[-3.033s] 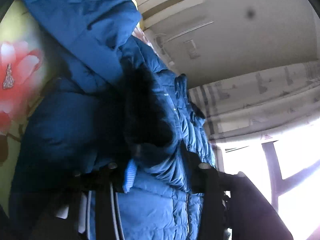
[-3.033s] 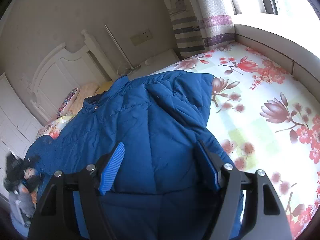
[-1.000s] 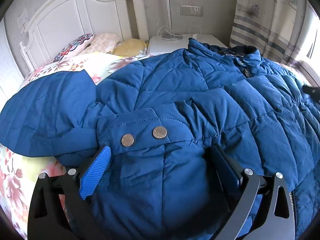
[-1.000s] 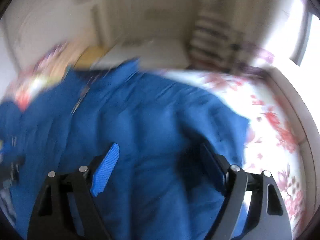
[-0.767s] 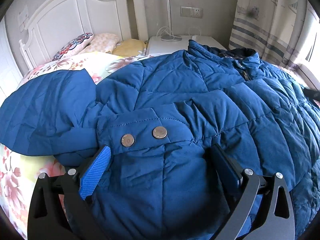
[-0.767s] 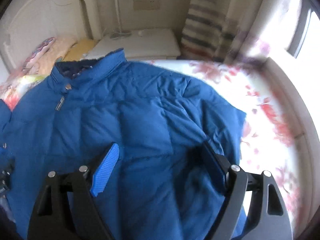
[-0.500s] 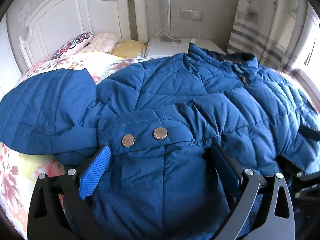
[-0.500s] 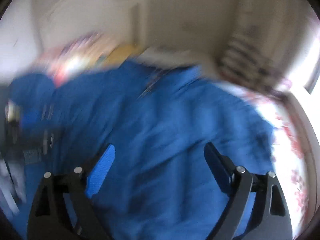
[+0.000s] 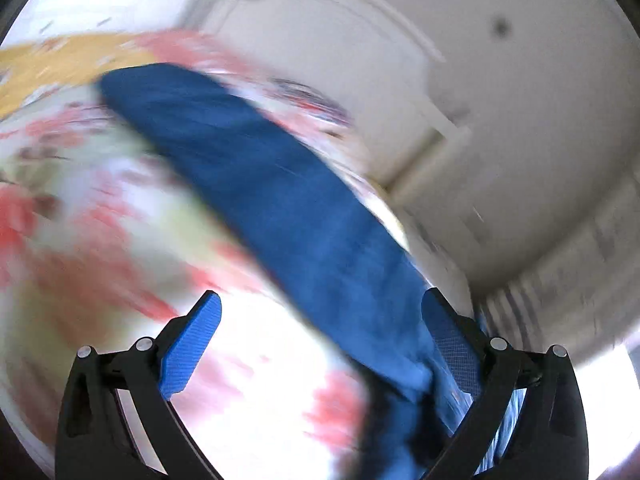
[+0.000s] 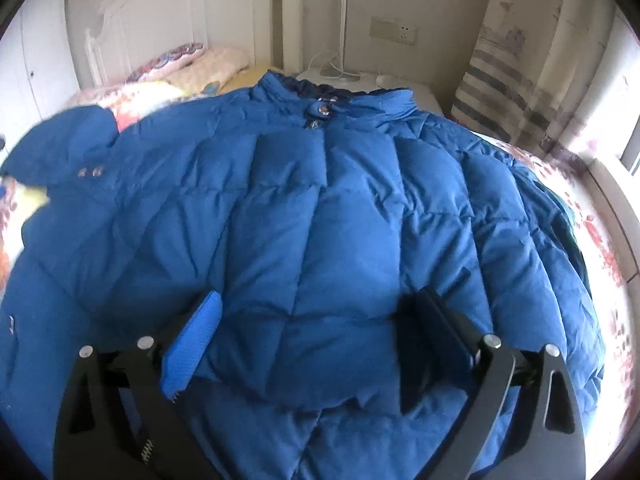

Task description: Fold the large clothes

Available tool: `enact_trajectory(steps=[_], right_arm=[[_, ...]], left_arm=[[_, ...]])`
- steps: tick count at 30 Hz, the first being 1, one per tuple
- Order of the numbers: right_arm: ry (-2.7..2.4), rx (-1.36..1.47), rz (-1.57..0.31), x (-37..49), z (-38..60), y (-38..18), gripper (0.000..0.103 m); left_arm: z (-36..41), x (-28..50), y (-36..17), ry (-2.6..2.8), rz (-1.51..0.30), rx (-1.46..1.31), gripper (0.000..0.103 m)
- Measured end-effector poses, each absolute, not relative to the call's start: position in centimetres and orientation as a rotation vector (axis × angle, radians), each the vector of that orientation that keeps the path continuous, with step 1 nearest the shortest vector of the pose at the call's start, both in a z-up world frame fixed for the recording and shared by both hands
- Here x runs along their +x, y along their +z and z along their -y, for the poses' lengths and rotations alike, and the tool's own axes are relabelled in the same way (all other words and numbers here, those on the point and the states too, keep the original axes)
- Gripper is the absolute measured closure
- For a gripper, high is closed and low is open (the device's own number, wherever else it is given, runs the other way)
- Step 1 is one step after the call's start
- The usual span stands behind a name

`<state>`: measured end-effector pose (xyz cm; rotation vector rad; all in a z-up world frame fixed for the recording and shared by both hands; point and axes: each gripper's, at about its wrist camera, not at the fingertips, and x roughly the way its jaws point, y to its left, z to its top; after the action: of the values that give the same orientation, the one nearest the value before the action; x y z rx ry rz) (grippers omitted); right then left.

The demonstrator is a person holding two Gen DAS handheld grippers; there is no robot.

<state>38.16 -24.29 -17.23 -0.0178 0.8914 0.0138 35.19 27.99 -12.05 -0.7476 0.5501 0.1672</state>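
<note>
A large blue quilted puffer jacket lies front up on the floral bed, collar toward the headboard, its left sleeve folded near two metal snaps. My right gripper is open and empty, just above the jacket's lower front. In the blurred left wrist view, my left gripper is open and empty. A long blue part of the jacket runs diagonally across the floral sheet, passing by the right finger.
A white headboard and pillows are at the far end. A white nightstand with a lamp pole stands behind the collar. A striped curtain and bright window sill are on the right.
My left gripper has swung away fast from the jacket's snap flap and now faces the sheet and a strip of jacket. My right gripper has steadied over the jacket's front.
</note>
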Motion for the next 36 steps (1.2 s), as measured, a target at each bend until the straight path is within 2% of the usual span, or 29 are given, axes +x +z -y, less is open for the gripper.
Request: enact_trajectory(steps=[3, 8, 14, 24, 28, 32, 34, 35, 36], right_arm=[[0.022, -0.006, -0.894, 38.2, 24.4, -17.4, 0.006], [0.023, -0.001, -0.888, 38.0, 24.4, -17.4, 0.006], [0.031, 0.022, -0.887, 38.4, 24.8, -17.6, 0.006], [0.031, 0.029, -0.882, 38.4, 24.7, -17.6, 0.006], [0.029, 0.027, -0.882, 38.4, 24.7, -17.6, 0.006], [0.028, 0.025, -0.883, 38.4, 24.7, -17.6, 0.006], [0.029, 0.028, -0.883, 38.4, 24.8, -17.6, 0.006], [0.029, 0.028, -0.883, 38.4, 24.7, -17.6, 0.006], [0.029, 0.027, -0.882, 38.3, 24.7, -17.6, 0.006]], left_arm=[[-33.2, 36.0, -13.1, 0.181, -0.564, -0.829, 0.007], [-36.2, 38.2, -13.3, 0.164, -0.582, -0.844, 0.006], [-36.5, 39.5, -13.5, 0.170, -0.542, -0.879, 0.006], [-38.0, 35.7, -14.4, 0.029, -0.375, -1.071, 0.006], [-39.3, 36.6, -14.3, 0.071, -0.381, -1.131, 0.006], [-40.4, 40.2, -14.1, 0.149, -0.489, -1.150, 0.008], [-40.3, 42.2, -13.8, 0.139, -0.525, -1.109, 0.044], [-40.3, 43.1, -14.1, 0.166, -0.571, -1.085, 0.077], [-40.3, 43.3, -14.2, 0.204, -0.584, -1.074, 0.091]])
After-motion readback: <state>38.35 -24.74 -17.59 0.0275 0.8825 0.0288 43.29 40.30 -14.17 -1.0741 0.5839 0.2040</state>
